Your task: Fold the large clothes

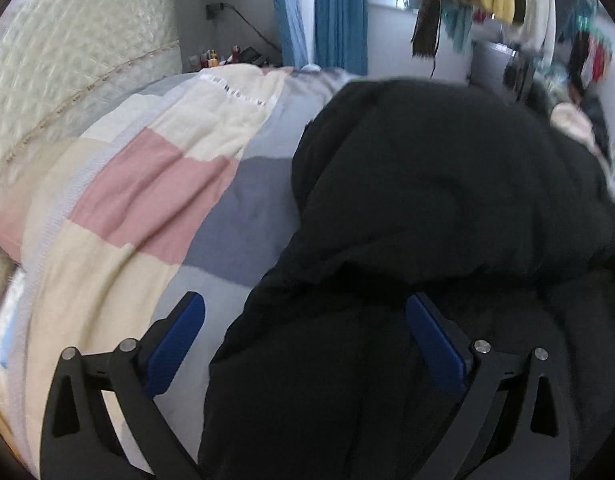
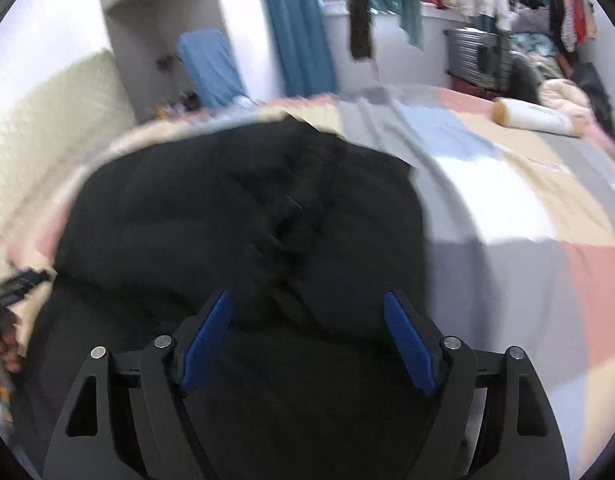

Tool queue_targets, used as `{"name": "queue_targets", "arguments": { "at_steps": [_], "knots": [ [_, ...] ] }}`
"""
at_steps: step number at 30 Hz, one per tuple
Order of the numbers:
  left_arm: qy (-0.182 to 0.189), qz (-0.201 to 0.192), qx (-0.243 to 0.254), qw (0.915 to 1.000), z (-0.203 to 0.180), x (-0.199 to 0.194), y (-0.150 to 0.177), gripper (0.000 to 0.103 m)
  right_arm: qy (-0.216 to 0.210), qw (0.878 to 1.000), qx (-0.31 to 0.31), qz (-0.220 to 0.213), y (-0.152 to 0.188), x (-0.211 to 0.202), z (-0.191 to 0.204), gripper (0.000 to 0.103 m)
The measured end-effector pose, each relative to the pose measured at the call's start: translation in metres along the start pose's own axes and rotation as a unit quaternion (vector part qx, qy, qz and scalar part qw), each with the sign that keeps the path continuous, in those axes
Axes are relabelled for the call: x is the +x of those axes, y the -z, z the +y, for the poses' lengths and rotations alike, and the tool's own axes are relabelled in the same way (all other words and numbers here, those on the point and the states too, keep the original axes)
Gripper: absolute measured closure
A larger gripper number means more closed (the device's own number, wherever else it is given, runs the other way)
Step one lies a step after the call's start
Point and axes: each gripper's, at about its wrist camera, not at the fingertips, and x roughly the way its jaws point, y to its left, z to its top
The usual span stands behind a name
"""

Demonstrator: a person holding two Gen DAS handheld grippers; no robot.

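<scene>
the black padded garment lies in a bulky heap on the bed, on top of a patchwork quilt of cream, pink and grey blocks. it sits toward the headboard side of the mattress; a cream cylindrical bolster lies well apart from it, near the far edge.

left gripper: fingers spread wide, nothing between them. the right-hand finger is over the dark fabric, the other over bare quilt — the garment's edge runs between them.

right gripper: fingers likewise spread, both over the garment's near portion, gripping nothing. whether they touch the cloth cannot be told. this view is motion-blurred, so seams and closures are not readable.

step in hand, as judged: acquire two grasp points on the near edge before folding.

- place each gripper at a distinct outer point of the edge, not on the puffed middle, where thick padding is likely to slip out.
- drive the fingers around a single layer or hem, then close fully.
- lift both sides evenly — uneven height is likely to twist the bulk.
- spread the garment flat on the quilt before making any fold.
</scene>
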Motion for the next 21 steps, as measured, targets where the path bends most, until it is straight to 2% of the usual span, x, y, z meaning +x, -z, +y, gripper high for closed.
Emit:
{"name": "queue_targets", "arguments": {
  "at_steps": [2, 4, 6, 10, 15, 21],
  "knots": [
    [-0.026, 0.011, 0.000, 0.9996, 0.000, 0.009, 0.002, 0.003, 0.048, 0.998, -0.020, 0.028, 0.011, 0.013, -0.009, 0.025],
    [-0.041, 0.012, -0.006, 0.9991, 0.003, 0.016, 0.002, 0.003, 0.072, 0.996, -0.032, 0.042, 0.017, 0.027, -0.015, 0.025],
    [-0.063, -0.001, -0.020, 0.9978, 0.007, 0.022, -0.001, 0.003, 0.064, 0.997, -0.026, 0.036, 0.020, 0.035, -0.021, 0.025],
    [-0.065, -0.023, -0.080, 0.9944, 0.024, 0.031, -0.010, 0.003, 0.067, 0.997, -0.030, -0.004, 0.008, 0.043, -0.017, 0.025],
    [-0.085, -0.057, -0.097, 0.9901, 0.027, 0.029, -0.015, 0.002, 0.069, 0.994, 0.001, -0.082, -0.012, 0.028, -0.020, 0.025],
    [-0.113, -0.063, -0.117, 0.9847, 0.036, 0.035, -0.014, 0.002, 0.060, 0.993, 0.040, -0.096, -0.016, 0.035, -0.048, 0.025]
  ]
}}
